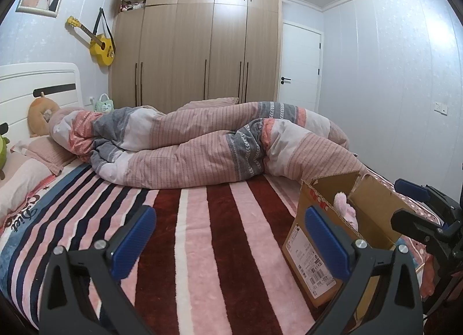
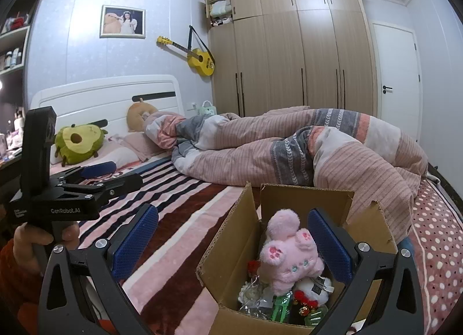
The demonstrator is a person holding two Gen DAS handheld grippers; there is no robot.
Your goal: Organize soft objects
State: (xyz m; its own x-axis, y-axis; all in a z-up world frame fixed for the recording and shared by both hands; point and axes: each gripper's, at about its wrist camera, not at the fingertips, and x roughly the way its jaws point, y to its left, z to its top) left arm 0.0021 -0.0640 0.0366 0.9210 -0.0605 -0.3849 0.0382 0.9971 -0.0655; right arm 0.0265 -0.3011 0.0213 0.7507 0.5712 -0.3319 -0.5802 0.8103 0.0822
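An open cardboard box [image 2: 231, 236] stands on the striped bed; it also shows in the left wrist view [image 1: 306, 245]. A pink plush toy [image 2: 286, 256] lies in it on top of small trinkets; its tip shows in the left wrist view [image 1: 343, 204]. My right gripper [image 2: 233, 241] is open and empty, hovering over the box with the pink plush between its fingers, not gripped. My left gripper [image 1: 230, 241] is open and empty above the blanket, left of the box. A green avocado plush [image 2: 78, 144] and an orange plush [image 2: 139, 115] lie by the headboard.
A rumpled pink and grey duvet [image 1: 202, 144] lies across the far side of the bed. A striped blanket [image 1: 202, 233] covers the near side. A wardrobe [image 1: 196, 45], a yellow guitar [image 1: 101, 45] and a white door [image 1: 301, 68] stand behind.
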